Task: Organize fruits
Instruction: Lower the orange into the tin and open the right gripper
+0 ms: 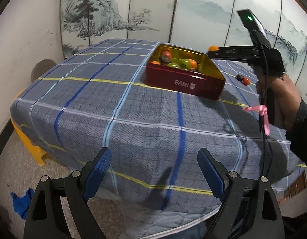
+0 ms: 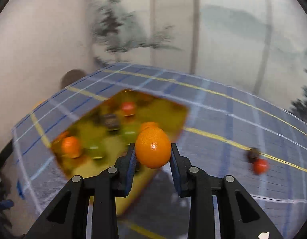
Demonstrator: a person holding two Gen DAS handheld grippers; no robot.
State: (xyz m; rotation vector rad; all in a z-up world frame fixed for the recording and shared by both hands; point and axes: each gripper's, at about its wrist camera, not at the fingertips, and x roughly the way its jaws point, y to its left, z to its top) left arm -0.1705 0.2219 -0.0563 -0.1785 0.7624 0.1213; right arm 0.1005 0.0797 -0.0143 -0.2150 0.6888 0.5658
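Left wrist view: blue plaid tablecloth (image 1: 133, 109) lay mostly bare, front edge near wide-open, empty left gripper (image 1: 153, 171). Dark red rectangular tin with gold interior (image 1: 183, 83) sat far right, holding fruits. Right gripper (image 2: 152, 151) clamped round orange fruit (image 2: 152, 148) over tin's near corner.

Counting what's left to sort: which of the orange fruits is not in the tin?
The orange fruit clamped in the right gripper, above the tin; the other orange ones lie inside it.
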